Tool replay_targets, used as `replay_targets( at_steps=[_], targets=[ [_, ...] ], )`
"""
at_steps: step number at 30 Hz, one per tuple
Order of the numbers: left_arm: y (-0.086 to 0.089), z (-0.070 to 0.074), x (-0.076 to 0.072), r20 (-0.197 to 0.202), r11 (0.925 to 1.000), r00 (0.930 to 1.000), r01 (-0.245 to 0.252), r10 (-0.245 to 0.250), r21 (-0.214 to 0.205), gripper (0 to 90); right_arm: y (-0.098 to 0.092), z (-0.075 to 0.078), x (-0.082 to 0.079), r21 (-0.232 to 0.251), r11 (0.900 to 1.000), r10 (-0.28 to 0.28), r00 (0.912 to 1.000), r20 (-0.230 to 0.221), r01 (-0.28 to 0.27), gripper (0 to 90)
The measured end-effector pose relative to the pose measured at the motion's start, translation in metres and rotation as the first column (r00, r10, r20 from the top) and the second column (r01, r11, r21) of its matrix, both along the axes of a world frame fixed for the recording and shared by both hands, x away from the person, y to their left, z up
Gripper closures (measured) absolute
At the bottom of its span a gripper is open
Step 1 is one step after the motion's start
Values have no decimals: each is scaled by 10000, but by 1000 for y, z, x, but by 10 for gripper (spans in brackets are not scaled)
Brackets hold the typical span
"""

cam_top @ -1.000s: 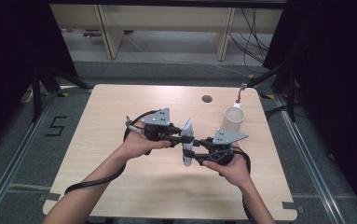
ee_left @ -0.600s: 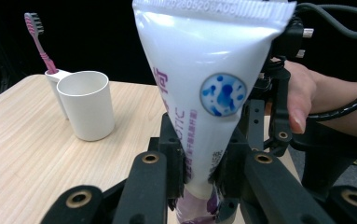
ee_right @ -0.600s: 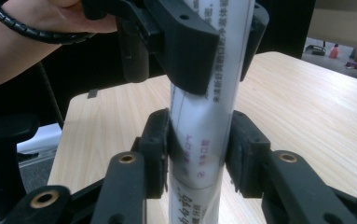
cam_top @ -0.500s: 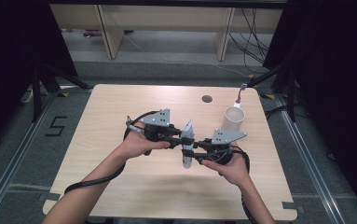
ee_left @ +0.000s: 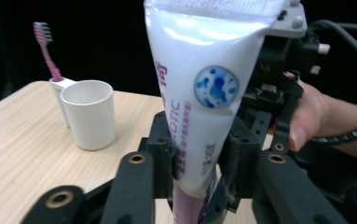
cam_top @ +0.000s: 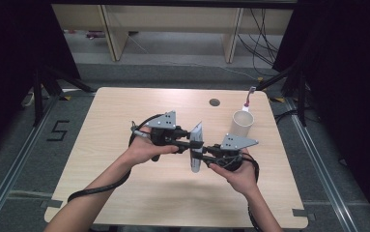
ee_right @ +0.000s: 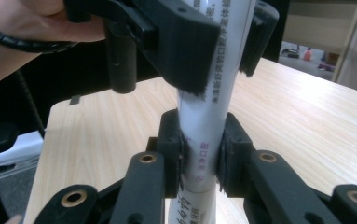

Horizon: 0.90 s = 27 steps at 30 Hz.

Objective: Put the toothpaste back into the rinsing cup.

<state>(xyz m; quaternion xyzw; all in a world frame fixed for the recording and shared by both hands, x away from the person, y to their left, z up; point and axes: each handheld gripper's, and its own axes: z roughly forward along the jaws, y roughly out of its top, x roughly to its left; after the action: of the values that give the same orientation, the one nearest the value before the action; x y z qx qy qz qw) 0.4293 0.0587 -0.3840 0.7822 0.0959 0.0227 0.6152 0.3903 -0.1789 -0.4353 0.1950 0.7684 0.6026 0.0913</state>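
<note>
Light wooden table [cam_top: 124, 116] with rounded corners and a small dark round hole [cam_top: 214, 102] near its far edge, bearing a white cup [cam_top: 242, 124] toward the far right corner, a pink-handled toothbrush [cam_top: 248, 98] upright in the cup's side holder.

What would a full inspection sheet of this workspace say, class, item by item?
Surface: pale wooden table, a small round hole near its far edge.
Job's things: toothpaste tube, upright, held above the table between both grippers.
Clutter: white cup at the far right, pink toothbrush in its side holder.
Grippers: left gripper, jaws just been opening, tube between them, contact unclear; right gripper, jaws just been closing, pressing on the tube lower down.
Cables: left cable trails off the near edge; right cable loops by the wrist.
Surroundings: wooden shelving, floor wires, floor mark 5.
</note>
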Motion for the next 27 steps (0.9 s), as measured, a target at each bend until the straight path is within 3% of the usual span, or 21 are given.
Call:
replay_targets(
  at_steps=[1, 4, 6, 7, 8, 10, 12, 15, 19, 22, 24, 25, 27],
  targets=[
    [3, 1, 1, -32, 9994, 9997, -256, 255, -227, 584, -2, 0, 1, -25, 9999, -120, 9999, 91, 120, 752],
    [16, 6, 1, 142, 9948, 9967, -786, 797, -654, 467, -7, -2, 1, 29, 9991, -433, 9988, -246, 434, 755],
    [26, 8, 0, 208, 9921, 9948, -976, 996, -793, 443, -12, -3, 2, 38, 9968, -799, 9968, -10, 799, 756],
    [31, 8, -1, 238, 9906, 9933, -1111, 1134, -796, 432, -14, -2, 1, 8, 9958, -913, 9956, -230, 913, 756],
    [36, 7, -2, 320, 9896, 9913, -1251, 1276, -711, 420, -15, -2, 3, 230, 9945, -1023, 9947, -45, 1024, 756],
    [46, 4, -4, 452, 9857, 9859, -1588, 1614, -563, 415, -21, 1, 4, 148, 9927, -1194, 9928, 26, 1194, 756],
    [56, 1, -7, 556, 9807, 9793, -1928, 1944, -331, 406, -24, 3, 5, 250, 9884, -1501, 9885, 190, 1496, 756],
    [72, -5, -10, 717, 9714, 9688, -2360, 2373, -261, 389, -31, 8, 5, 269, 9873, -1564, 9877, 1, 1563, 757],
    [91, -16, -17, 508, 9539, 9526, -2992, 3000, -238, 362, -41, 11, 5, 460, 9809, -1889, 9820, -33, 1889, 757],
    [100, -25, -21, 363, 9378, 9372, -3459, 3468, -291, 354, -50, 12, 6, 440, 9739, -2236, 9744, 228, 2225, 757],
    [105, -32, -23, 351, 9296, 9290, -3678, 3685, -243, 348, -56, 14, 5, 379, 9720, -2327, 9725, 138, 2320, 757],
    [107, -35, -24, 313, 9282, 9279, -3704, 3715, -344, 345, -58, 15, 5, 427, 9683, -2476, 9681, 370, 2461, 757],
    [112, -40, -25, 247, 9185, 9183, -3943, 3951, -295, 340, -62, 18, 3, 565, 9632, -2636, 9646, 99, 2627, 756]
  ],
)
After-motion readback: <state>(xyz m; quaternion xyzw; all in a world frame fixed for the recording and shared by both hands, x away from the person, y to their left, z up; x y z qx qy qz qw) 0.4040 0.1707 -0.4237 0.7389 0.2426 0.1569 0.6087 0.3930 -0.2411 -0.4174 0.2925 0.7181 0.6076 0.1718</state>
